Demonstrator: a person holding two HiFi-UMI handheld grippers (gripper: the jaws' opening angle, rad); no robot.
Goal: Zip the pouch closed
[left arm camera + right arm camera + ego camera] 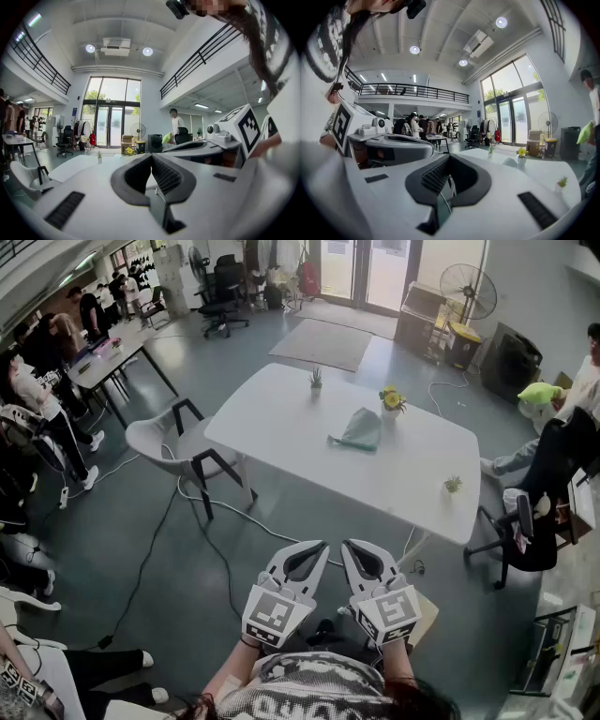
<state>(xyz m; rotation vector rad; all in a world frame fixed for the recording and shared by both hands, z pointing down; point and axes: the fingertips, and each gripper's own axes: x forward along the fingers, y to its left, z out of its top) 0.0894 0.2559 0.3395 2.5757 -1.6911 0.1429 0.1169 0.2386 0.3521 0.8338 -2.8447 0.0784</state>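
Head view: pouch (359, 430) on table (281, 418), left gripper (317, 547) and right gripper (351, 547) jaws closed, empty.

The counter (281, 418) is viewed from above, well back, in the head view. It is faced nearly level, from afar, in both gripper views.

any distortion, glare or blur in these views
Head view: sharp, evenly lit, the pouch clear on the white table. Left gripper view: strong fisheye bending, bright glazed doors, near fingers soft. Right gripper view: same fisheye, ceiling lamps blown white.
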